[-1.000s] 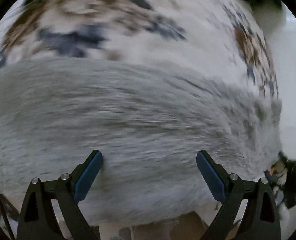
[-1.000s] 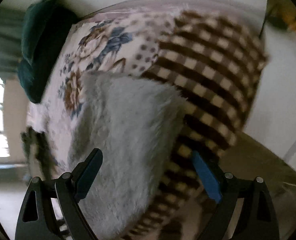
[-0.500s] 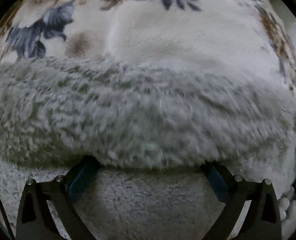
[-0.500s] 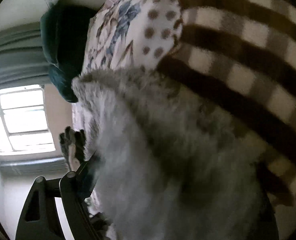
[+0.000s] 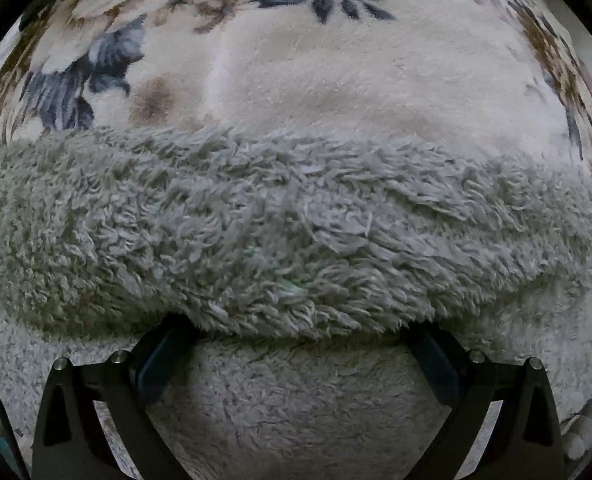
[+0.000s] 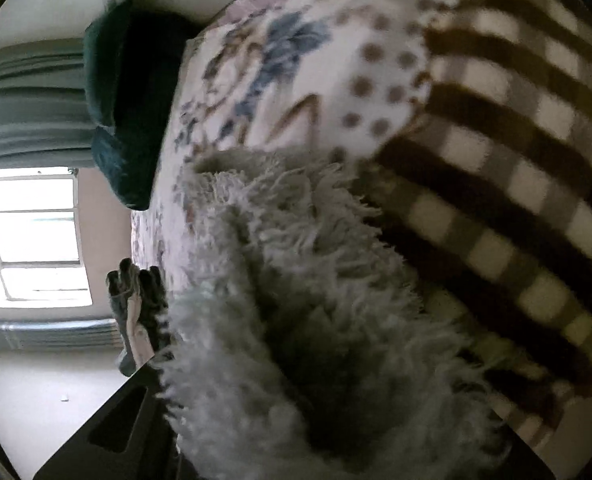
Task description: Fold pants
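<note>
A: What does the room look like, starting with the biggest thing?

B: A bed fills most of both views. It wears a plush cream blanket (image 5: 335, 80) printed with blue and brown flowers, and in the right wrist view a brown-and-cream checked blanket (image 6: 515, 184) lies over the bed's right side. Pale walls stand behind, with a bright window (image 6: 32, 236) at the left and grey-green pleated curtains (image 6: 28, 108) above it.

A: And on the bed?

B: A dark teal cushion (image 6: 124, 92), velvety and rounded, sits at the bed's far left edge. The pants (image 5: 288, 232) lie on the floral blanket, just beside the checked one: grey, shaggy long-pile fleece, one thick rolled fold across a flatter, shorter-napped layer.

A: How do the tools stand?

B: The left tool (image 5: 299, 364) points down onto the pants with its jaws spread wide; the blue pads are half buried under the fleece fold, which lies between them, unsqueezed. The right tool (image 6: 335, 432) is closing, with fleece bunched between its jaws; its fingers are almost wholly hidden by pile, only the black left arm showing. The left tool also shows small at that view's left edge.
</note>
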